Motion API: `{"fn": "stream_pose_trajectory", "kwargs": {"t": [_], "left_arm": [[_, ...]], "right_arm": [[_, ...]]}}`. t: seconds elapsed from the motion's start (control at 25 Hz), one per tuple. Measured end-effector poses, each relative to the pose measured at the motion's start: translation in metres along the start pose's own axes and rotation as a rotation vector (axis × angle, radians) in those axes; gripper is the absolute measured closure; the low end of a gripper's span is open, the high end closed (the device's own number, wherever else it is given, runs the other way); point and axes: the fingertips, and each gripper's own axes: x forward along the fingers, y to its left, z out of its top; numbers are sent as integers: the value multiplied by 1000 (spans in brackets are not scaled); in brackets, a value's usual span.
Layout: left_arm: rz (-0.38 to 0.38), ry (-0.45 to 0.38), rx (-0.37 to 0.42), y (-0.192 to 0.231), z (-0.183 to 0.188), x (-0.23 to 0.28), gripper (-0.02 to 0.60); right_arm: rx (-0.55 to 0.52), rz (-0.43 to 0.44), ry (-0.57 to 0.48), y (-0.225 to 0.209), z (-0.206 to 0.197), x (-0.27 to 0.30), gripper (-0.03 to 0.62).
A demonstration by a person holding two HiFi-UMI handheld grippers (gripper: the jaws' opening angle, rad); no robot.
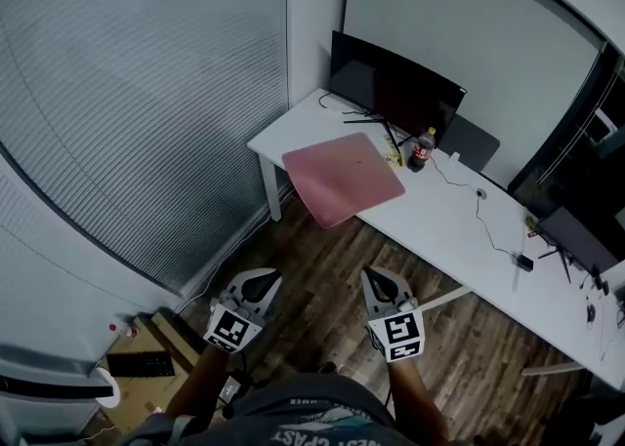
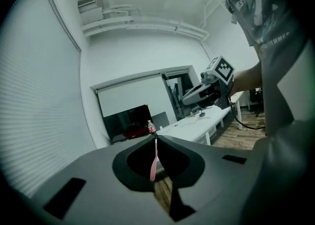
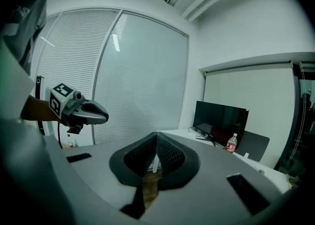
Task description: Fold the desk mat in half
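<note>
The step in hand looks like the approach. The mat (image 1: 344, 179) lies flat on the near corner of the desk (image 1: 459, 229), well ahead of both claws and roughly between their lines, with one corner hanging over the desk edge toward them. To do it well, I would bring both claws in low toward that near side and open the jaws before arriving. Each claw should then take one corner of the same edge, so the mat lifts evenly and can be carried over onto the opposite edge. The overhanging corner is the easy place to slip a jaw underneath. The bottle (image 1: 422, 149) and monitor (image 1: 391, 88) stand just beyond the mat, toward the right claw's side, so the fold is best swung clear of them. The left claw (image 1: 262, 280) and right claw (image 1: 379, 278) are both closed and hold nothing, and each gripper view shows its jaws meeting tip to tip. The thin pink sliver in the left slit is, I judge, the distant mat seen through the gap. Both claws are held side by side at about waist height, forearms bent, pointing forward at the desk and tilted slightly down.
</note>
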Motion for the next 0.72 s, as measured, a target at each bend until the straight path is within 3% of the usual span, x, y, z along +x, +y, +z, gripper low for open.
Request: {"fn": "stream_pose_trajectory", "kwargs": {"t": [0.4,0.72], "left_arm": [[51,40,7,2,6,51,557],[4,49,10,6,4,89,556]], "right_arm": [[0,63,-22,-55,-8,25,568],[35,39,9,-86,-28,43,568]]}}
